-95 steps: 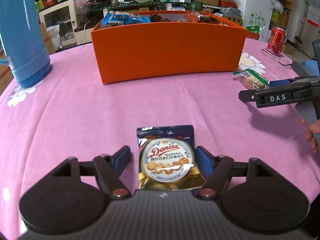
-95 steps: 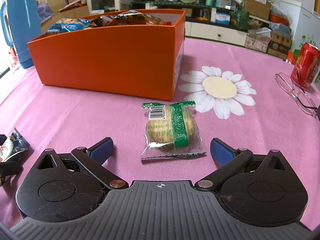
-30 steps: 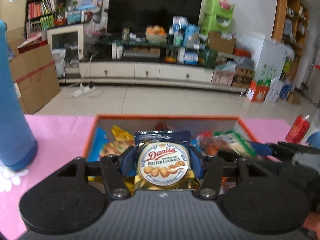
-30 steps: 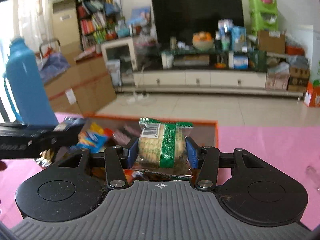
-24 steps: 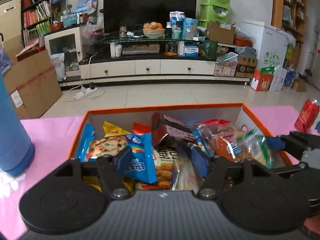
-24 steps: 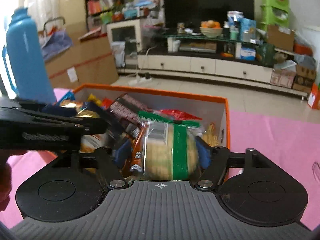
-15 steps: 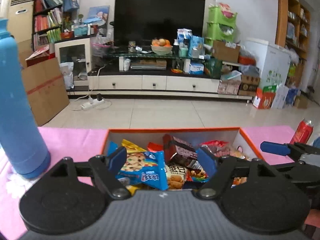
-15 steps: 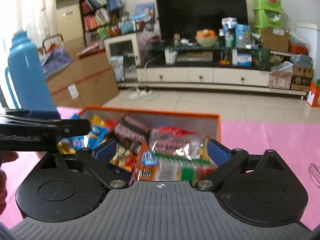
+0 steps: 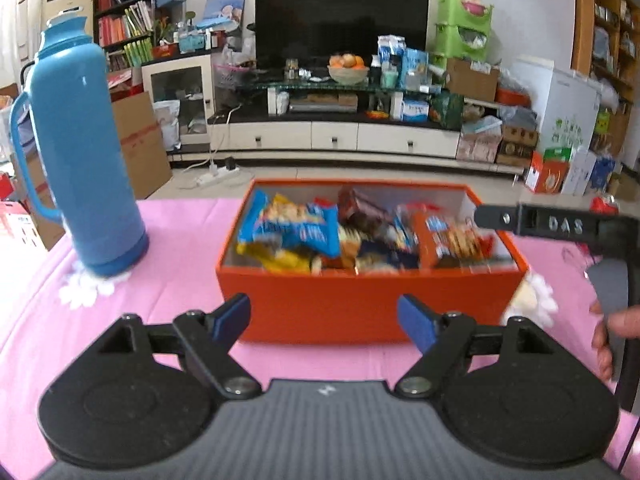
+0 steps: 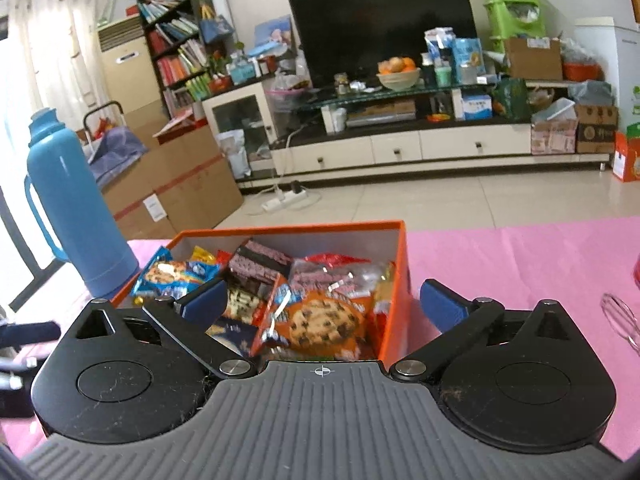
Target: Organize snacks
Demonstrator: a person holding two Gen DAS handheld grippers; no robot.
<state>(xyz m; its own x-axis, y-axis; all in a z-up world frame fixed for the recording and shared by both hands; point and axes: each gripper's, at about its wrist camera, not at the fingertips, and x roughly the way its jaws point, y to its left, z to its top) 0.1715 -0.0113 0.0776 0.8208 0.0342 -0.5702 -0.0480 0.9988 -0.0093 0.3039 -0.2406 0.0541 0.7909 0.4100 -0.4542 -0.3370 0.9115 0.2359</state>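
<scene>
An orange box (image 9: 360, 304) full of snack packets stands on the pink tablecloth; it also shows in the right wrist view (image 10: 402, 276). My left gripper (image 9: 324, 322) is open and empty, in front of the box's near wall. My right gripper (image 10: 320, 302) is open and empty, above the box's near right corner. A chocolate chip cookie pack (image 10: 324, 322) and a blue cookie pack (image 9: 292, 228) lie on top of the pile. The right gripper's arm (image 9: 560, 224) shows at the right of the left wrist view.
A tall blue thermos (image 9: 84, 152) stands on the table left of the box; it also shows in the right wrist view (image 10: 76, 212). Glasses (image 10: 620, 320) lie on the cloth at the far right. A TV stand and cardboard boxes are beyond the table.
Both grippers let go of their packets into the box, opened wide, and have pulled back and up from it. The left gripper is now in front of the box's near wall.
</scene>
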